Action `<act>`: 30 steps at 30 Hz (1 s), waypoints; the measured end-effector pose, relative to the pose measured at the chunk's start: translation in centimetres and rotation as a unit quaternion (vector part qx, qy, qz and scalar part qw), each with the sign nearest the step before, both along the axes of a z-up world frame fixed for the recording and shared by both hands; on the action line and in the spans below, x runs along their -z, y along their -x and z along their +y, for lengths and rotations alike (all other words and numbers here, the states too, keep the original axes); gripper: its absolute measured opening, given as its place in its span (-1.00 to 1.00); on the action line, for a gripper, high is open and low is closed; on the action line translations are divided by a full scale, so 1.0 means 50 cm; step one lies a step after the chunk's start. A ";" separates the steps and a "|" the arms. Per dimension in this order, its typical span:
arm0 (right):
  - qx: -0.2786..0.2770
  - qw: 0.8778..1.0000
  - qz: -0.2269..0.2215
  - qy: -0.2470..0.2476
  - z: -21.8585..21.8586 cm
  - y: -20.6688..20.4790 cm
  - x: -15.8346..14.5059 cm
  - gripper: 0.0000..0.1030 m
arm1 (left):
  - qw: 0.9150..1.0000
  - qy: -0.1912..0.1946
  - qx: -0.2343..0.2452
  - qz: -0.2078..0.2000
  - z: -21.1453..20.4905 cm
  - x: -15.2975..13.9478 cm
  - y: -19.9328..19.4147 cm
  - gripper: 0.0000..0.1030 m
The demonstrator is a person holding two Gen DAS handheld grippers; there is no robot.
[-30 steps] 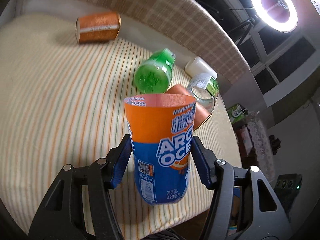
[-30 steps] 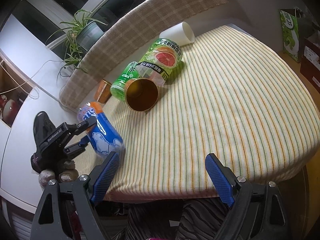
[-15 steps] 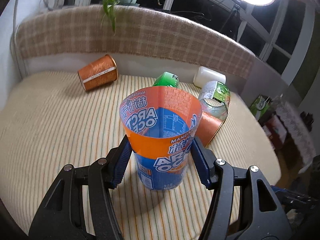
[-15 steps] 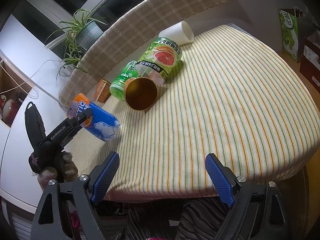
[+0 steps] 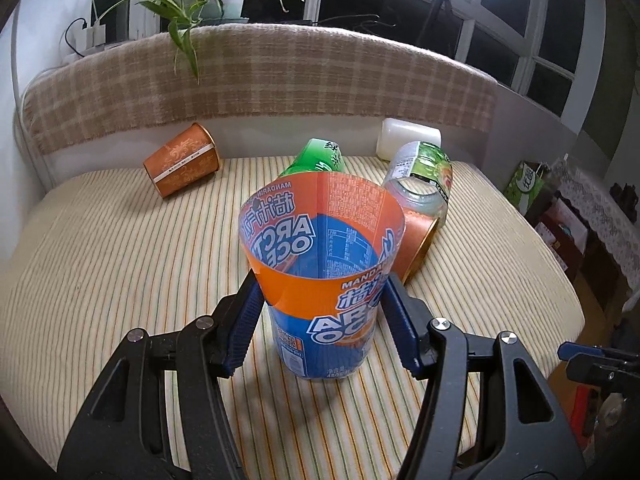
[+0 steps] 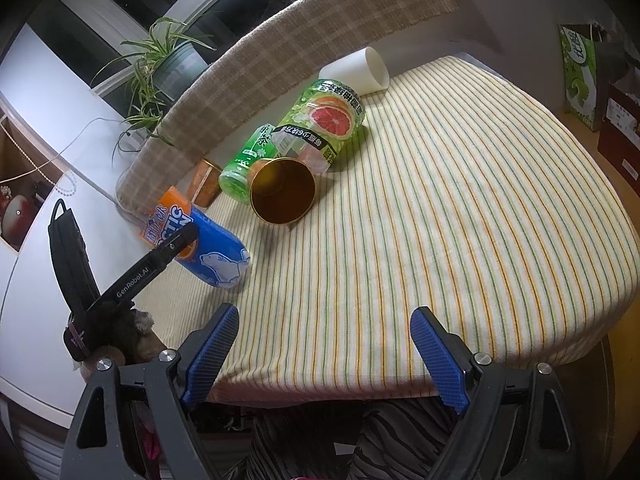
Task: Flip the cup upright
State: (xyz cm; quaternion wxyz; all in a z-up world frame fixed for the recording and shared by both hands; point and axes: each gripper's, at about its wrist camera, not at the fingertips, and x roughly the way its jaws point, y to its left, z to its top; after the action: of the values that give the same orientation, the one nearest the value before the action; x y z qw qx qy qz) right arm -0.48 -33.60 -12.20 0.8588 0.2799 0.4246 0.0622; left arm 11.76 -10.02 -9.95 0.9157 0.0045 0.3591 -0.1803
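A: Left gripper (image 5: 322,312) has its jaws clamped on the blue-and-orange cup (image 5: 320,276), mouth up, near the front edge of the striped cloth (image 5: 120,280). Base looks down on the cloth, though from the right wrist view the cup (image 6: 208,246) reads tilted; fisheye, so I can't say it sits flat.

B: Right gripper (image 6: 324,354)?

A: Jaws wide apart, holding nothing, hanging off the cloth's front edge, well apart from the cup.

B: Risk?

A: The wall is thin film and the rim already bows between the pads. Squeeze harder and it could crumple. Let go while it leans and I'd expect it to topple, maybe off the front edge. Soft cloth underneath won't help it settle.

B: Beyond the cup?

A: Just behind it, a copper cup (image 5: 416,244) on its side; past that a clear grapefruit bottle (image 5: 424,184) and a green bottle (image 5: 320,158), both lying down. Farther back an orange cup (image 5: 182,164) and a white cup (image 5: 408,138), against the plaid backrest (image 5: 280,76).

B: Versus a second ago?

A: Then the cup hung tipped over the front edge, mouth toward the bottles. Half a second ago it was nearly upright. Now it is lower and farther in from the edge. The right gripper hasn't shifted.
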 end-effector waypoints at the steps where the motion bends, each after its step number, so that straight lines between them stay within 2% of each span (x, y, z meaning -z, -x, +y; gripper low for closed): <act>1: 0.000 1.000 0.000 0.000 0.001 0.001 -0.001 0.74 | 1.000 -0.001 0.001 -0.001 -0.002 0.000 0.002 0.18; 25: -0.001 1.000 -0.001 0.002 0.002 0.001 -0.005 0.74 | 1.000 0.014 0.021 0.012 -0.017 0.008 0.019 0.25; 28: -0.001 1.000 -0.002 0.002 0.001 0.001 -0.007 0.74 | 0.999 0.018 0.026 0.018 -0.018 0.010 0.022 0.33; 30: -0.002 1.000 -0.002 0.004 0.002 0.001 -0.008 0.74 | 0.999 0.021 0.028 0.022 -0.017 0.012 0.024 0.53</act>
State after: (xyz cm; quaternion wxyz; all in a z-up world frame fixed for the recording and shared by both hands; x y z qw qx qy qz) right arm -0.54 -33.51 -11.78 0.8607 0.2758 0.4234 0.0625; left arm 10.57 -10.86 -10.53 0.9020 -0.0091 0.3751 -0.2134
